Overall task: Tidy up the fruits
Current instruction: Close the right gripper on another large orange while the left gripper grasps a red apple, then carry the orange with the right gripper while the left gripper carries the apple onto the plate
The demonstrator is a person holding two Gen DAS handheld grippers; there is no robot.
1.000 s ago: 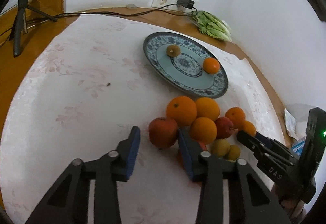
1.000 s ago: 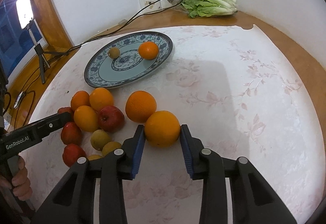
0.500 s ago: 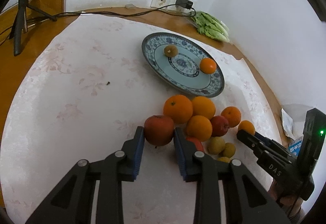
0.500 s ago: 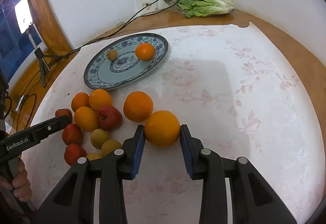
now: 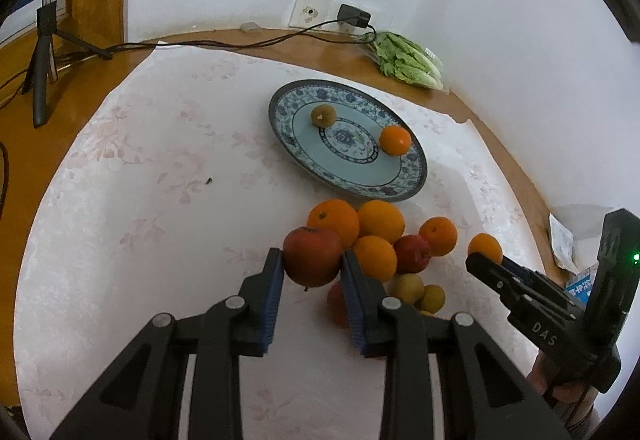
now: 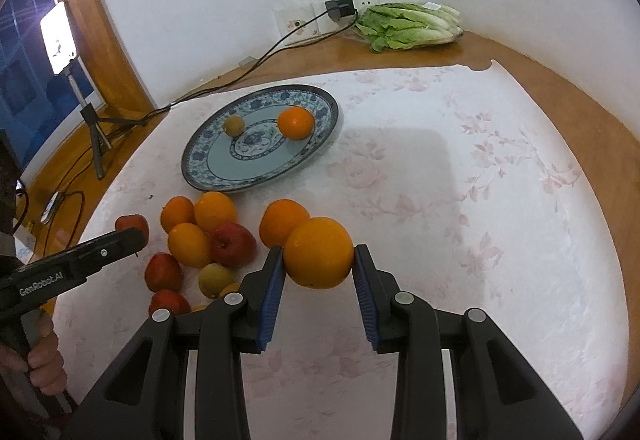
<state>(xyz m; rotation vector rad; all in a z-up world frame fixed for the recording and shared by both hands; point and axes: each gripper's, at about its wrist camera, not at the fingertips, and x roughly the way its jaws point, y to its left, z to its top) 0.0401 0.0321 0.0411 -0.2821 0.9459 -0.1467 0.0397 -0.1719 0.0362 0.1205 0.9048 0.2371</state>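
I have the left tool (image 5: 312,266) pinching a red apple (image 5: 313,256) at the near edge of the fruit pile (image 5: 380,236), just short of the blue-patterned plate (image 5: 414,176). My right tool (image 6: 319,267) pinches a large orange (image 6: 319,258) beside that plate. A small orange (image 6: 296,123) and a brownish fruit (image 6: 233,125) sit on the plate, which rests on the counter (image 6: 460,180).
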